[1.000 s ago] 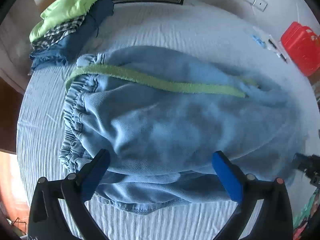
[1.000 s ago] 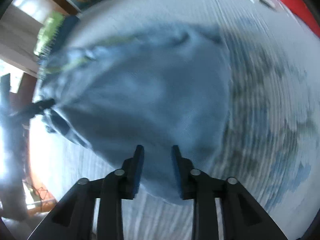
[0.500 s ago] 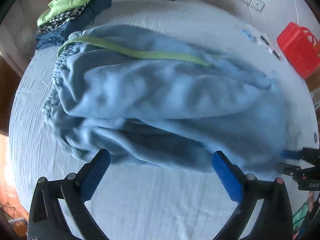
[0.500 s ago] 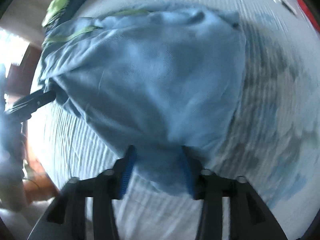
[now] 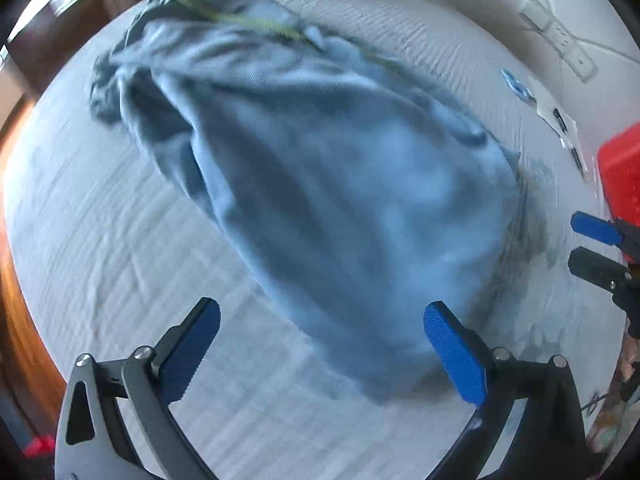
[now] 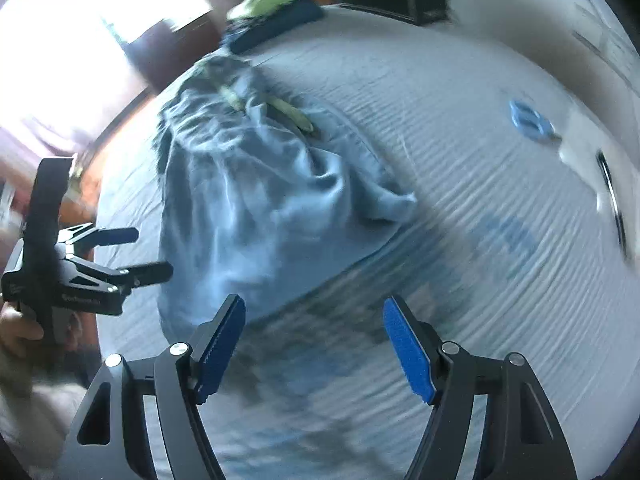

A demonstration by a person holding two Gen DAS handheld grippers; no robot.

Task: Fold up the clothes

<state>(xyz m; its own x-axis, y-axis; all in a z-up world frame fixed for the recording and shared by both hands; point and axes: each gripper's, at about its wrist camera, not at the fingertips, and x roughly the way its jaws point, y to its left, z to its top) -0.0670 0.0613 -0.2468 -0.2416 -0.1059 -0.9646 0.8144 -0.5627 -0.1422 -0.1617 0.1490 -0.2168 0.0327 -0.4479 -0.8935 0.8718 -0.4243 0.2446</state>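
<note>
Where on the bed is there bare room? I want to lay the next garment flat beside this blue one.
Most bare sheet lies right of the blue garment, up to the small blue item near the wall. Another strip runs along its other side toward the wooden edge. The far corner is crowded by the stack of folded clothes; a red basket borders the right end.

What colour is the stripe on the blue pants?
Green stripe, clearest in the right wrist view.

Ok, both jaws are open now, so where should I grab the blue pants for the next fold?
Probably the near rounded end of the blue pants, approached low from the front with the left gripper. That edge lies flat on the bed and unobstructed; the far end looks bunched.
</note>
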